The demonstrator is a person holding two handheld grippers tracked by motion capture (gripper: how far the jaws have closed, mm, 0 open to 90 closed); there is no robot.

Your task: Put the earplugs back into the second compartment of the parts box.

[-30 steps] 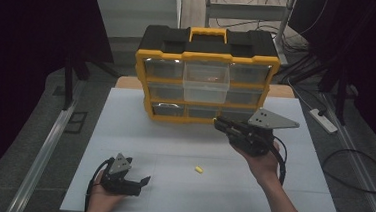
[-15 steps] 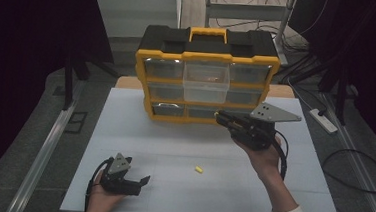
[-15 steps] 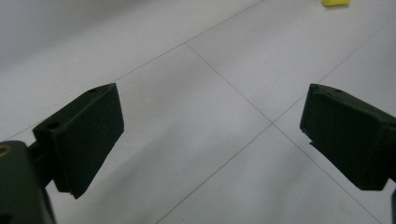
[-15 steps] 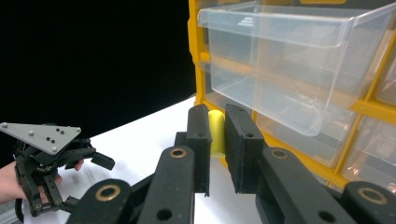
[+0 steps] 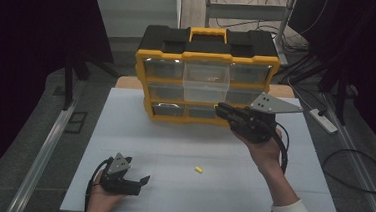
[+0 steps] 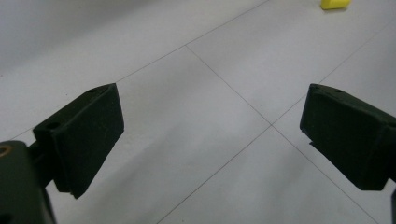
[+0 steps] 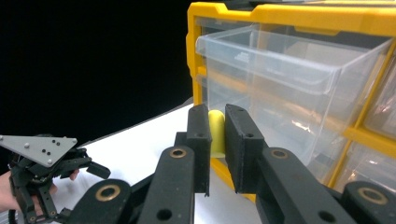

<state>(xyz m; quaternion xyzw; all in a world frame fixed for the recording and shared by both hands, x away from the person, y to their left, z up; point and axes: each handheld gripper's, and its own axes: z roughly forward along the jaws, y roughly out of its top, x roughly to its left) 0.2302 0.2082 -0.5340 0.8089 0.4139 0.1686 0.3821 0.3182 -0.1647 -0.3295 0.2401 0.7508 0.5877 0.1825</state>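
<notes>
A yellow and black drawer organizer (image 5: 205,42) stands at the back of the white table. Its clear middle drawer (image 5: 206,82) (image 7: 280,79) is pulled out. My right gripper (image 5: 221,108) (image 7: 217,114) hovers just in front of the lower drawers, to the right of the open drawer, shut on a small yellow piece (image 7: 216,133). Another small yellow piece (image 5: 199,169) (image 6: 335,3) lies loose on the table. My left gripper (image 5: 143,183) (image 6: 210,130) rests low at the front left, jaws wide open, nothing between them.
The white table top (image 5: 173,145) spreads in front of the organizer. A metal rail (image 5: 42,151) runs along the left side of the table. On the floor to the right lie a power strip (image 5: 324,120) and cables (image 5: 357,170).
My right gripper has edged slightly farther toward the organizer's drawers, still shut on the yellow piece. The left gripper has stayed put.
</notes>
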